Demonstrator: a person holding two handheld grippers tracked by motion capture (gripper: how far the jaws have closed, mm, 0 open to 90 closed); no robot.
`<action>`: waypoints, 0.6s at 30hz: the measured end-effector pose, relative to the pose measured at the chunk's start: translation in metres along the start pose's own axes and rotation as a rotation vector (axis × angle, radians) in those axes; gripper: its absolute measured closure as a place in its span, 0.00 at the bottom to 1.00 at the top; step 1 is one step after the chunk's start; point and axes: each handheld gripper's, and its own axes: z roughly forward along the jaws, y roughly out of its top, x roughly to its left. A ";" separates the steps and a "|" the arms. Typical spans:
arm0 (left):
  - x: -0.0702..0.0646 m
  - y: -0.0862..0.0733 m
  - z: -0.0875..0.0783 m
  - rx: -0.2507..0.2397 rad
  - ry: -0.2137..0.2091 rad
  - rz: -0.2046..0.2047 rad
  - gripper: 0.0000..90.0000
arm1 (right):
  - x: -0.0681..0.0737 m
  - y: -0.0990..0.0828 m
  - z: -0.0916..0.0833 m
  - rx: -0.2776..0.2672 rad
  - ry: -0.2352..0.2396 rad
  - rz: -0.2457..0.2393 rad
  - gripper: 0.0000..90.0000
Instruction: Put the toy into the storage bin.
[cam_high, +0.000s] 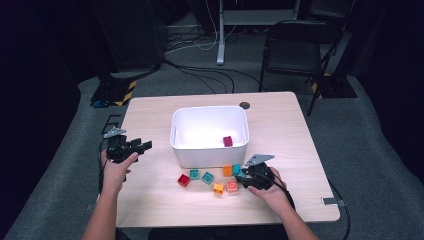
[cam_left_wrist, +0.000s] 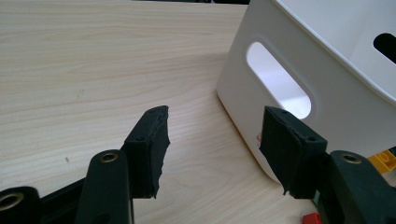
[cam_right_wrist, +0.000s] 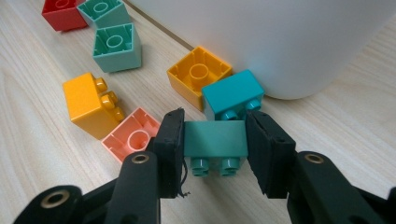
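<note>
One teal brick is being clamped between the pads of the right hand-held gripper, its long axis running across the jaws and its studs pointing back toward the hand, low over the worktop just near of the white bin. Another teal brick is lying just beyond it. Farther left, the left hand-held gripper is being held part-open, empty, beside the bin wall.
</note>
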 end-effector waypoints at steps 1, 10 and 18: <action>0.000 0.000 0.000 0.000 0.000 0.000 0.46 | 0.000 0.000 -0.001 -0.002 -0.002 0.001 0.65; 0.000 0.000 0.000 0.000 0.000 -0.004 0.46 | 0.000 0.002 -0.012 -0.020 0.005 0.006 0.65; 0.001 -0.001 0.001 0.005 0.003 -0.007 0.46 | 0.003 0.006 -0.017 -0.023 0.014 0.004 0.65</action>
